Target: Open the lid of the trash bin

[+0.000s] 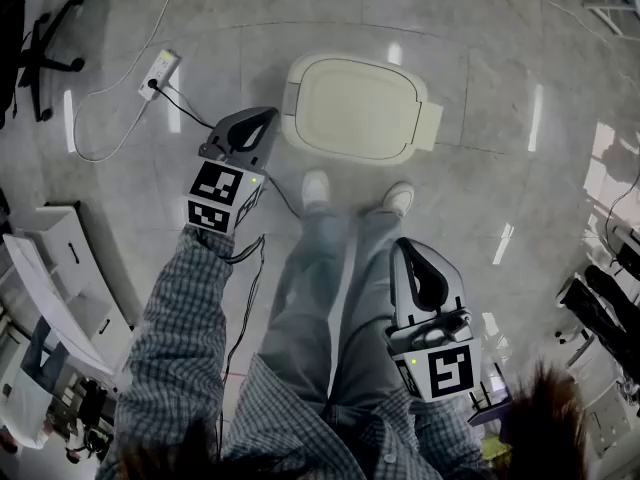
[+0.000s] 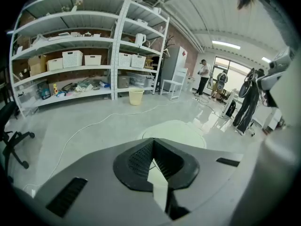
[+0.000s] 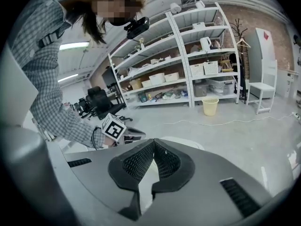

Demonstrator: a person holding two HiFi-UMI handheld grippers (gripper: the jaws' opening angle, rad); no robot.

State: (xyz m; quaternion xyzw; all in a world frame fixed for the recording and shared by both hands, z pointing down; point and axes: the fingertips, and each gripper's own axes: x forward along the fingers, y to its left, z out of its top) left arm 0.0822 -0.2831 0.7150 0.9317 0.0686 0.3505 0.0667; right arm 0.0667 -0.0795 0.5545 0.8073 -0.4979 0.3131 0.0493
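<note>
The trash bin (image 1: 355, 106) stands on the floor just beyond the person's shoes, its cream lid (image 2: 176, 132) down and flat. My left gripper (image 1: 270, 118) hovers beside the lid's left edge, apart from it, jaws shut with nothing held. My right gripper (image 1: 402, 246) hangs lower, over the person's right leg, well short of the bin, also shut and empty. In the right gripper view the lid (image 3: 180, 139) peeks out behind the jaws, with the left gripper's marker cube (image 3: 113, 126) to its left.
A power strip (image 1: 160, 71) with a white cable lies on the floor left of the bin. An office chair (image 1: 40, 48) stands at the far left. White shelving (image 2: 70, 65) and a yellow bucket (image 2: 136, 96) line the wall. White boxes (image 1: 50, 258) sit at left.
</note>
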